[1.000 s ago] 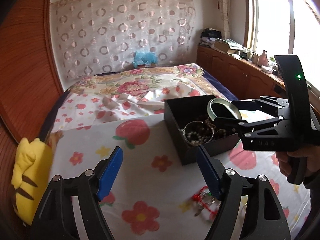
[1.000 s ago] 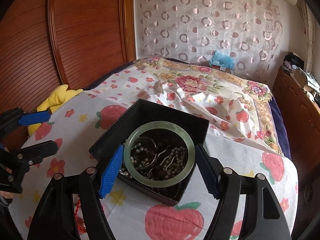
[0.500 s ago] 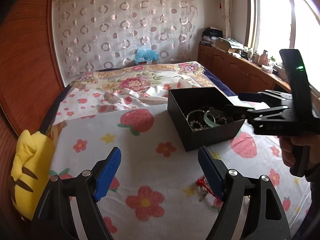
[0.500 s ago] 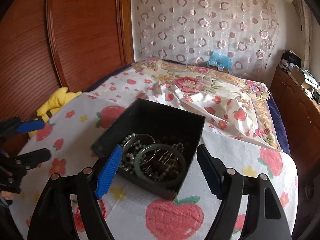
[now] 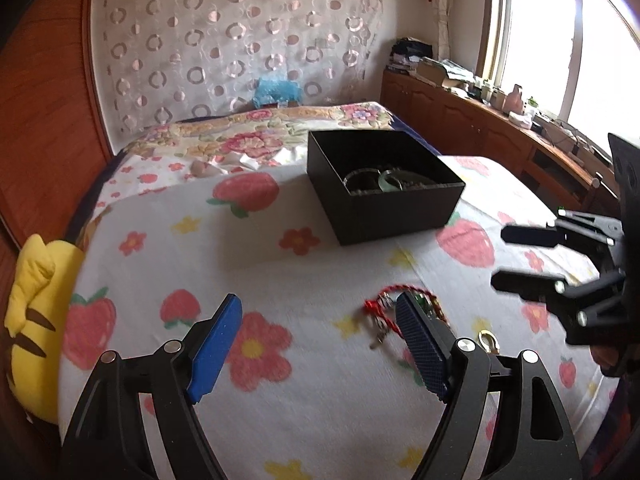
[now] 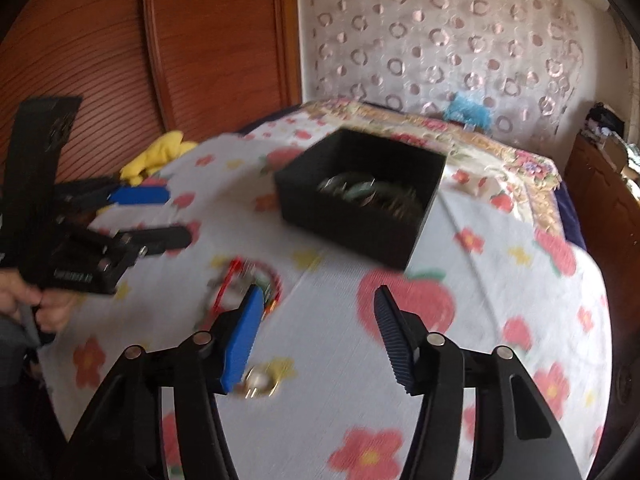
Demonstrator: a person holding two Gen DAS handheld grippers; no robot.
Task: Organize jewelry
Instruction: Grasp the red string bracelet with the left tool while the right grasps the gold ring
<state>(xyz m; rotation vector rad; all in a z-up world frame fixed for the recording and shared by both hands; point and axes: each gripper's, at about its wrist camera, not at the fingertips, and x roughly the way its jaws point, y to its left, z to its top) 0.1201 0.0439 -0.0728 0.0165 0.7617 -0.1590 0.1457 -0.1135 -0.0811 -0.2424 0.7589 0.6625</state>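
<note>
The black jewelry box (image 5: 384, 184) sits open on the strawberry-print bedspread (image 5: 280, 400), holding a green bangle (image 5: 386, 180), a metal bangle and beaded strands, all blurred in my right view. From my left gripper (image 5: 318, 344) the box lies at about one o'clock, well apart from my fingertips; from my right gripper (image 6: 318, 336) it lies near twelve o'clock, also well apart. A red cord bracelet (image 5: 394, 312) lies loose on the spread, partly behind my left gripper's right finger; in the right view it sits at about eleven o'clock, just beyond my right gripper's left blue pad (image 6: 242, 340). A small gold ring (image 6: 260, 382) rests on the cloth just beside that same pad, low at seven o'clock.

My left jaws stand released, wide apart, with only bedspread between them. My right jaws have just been closing, yet they are still apart with nothing between them. A hand (image 6: 38, 304) grips my left gripper's handle at nine o'clock in the right view. A yellow plush toy (image 5: 34, 320) lies at the bed's edge.
</note>
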